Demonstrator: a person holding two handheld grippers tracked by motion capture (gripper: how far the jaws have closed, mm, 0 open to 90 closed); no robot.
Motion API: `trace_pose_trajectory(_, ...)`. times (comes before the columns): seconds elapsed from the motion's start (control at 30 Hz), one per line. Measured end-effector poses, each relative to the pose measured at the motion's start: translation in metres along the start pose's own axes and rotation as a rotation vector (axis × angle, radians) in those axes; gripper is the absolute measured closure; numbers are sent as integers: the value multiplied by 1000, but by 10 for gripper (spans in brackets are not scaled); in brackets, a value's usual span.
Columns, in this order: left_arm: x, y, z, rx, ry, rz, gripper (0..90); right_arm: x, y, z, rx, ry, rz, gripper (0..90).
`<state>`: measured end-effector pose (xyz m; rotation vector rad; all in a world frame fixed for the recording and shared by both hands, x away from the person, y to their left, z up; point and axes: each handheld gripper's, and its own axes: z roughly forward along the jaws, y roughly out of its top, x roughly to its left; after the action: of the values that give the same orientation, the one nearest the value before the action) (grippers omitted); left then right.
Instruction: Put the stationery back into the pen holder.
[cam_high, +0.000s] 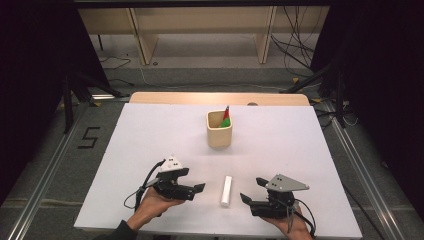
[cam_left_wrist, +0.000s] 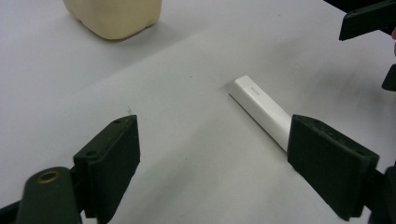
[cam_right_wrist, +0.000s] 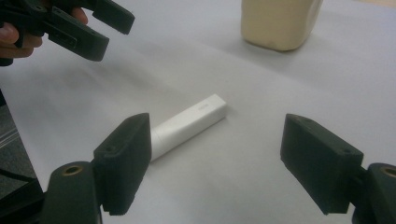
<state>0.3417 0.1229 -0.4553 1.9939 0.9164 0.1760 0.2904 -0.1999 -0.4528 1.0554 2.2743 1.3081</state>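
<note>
A white rectangular stick (cam_high: 227, 190) lies flat on the white table (cam_high: 150, 130), near its front edge, between the two grippers. My left gripper (cam_high: 199, 189) is to its left, open, jaws pointing right toward it. My right gripper (cam_high: 251, 190) is to its right, open, jaws pointing left. In the left gripper view the stick (cam_left_wrist: 261, 108) lies ahead near the right jaw, and the gripper (cam_left_wrist: 232, 158) holds nothing. In the right gripper view the stick (cam_right_wrist: 187, 125) runs from behind the left jaw; this gripper (cam_right_wrist: 215, 163) is also empty.
A cream cup (cam_high: 219, 129) stands at the table's middle, farther back, with red and green items inside. It appears as a cream block (cam_left_wrist: 114, 16) in the left gripper view and likewise (cam_right_wrist: 279, 21) in the right. Cables and a wooden frame lie beyond the table.
</note>
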Motion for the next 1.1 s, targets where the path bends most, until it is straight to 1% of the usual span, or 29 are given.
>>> trace_pose_trajectory(0.2,-3,-2,-1,-3,1,-2,166,0,0,1,3,1,-2,256)
trace_pose_trajectory(0.53,-8,-5,-3,6,6,8,163,1,0,1,7,3,-3,256)
trace_pose_trajectory(0.63,-8,-6,-5,2,10,9,162,0,0,1,2,3,1,260)
trace_pose_trajectory(0.73,-8,-8,-7,-2,11,11,160,2,0,2,8,4,0,262)
trace_pose_trajectory(0.77,-8,-8,-8,-6,12,3,160,2,0,3,10,4,2,263)
trace_pose_trajectory(0.83,-8,-9,-10,-6,12,4,160,3,1,4,10,5,10,263)
trace_pose_trajectory(0.9,-8,-10,-11,-7,13,5,160,4,1,4,17,8,7,263)
trace_pose_trajectory(1.0,-11,-11,-12,-16,18,-7,160,5,1,5,13,5,5,260)
trace_pose_trajectory(1.1,-17,-13,-9,-10,21,-7,159,4,1,4,12,-7,17,257)
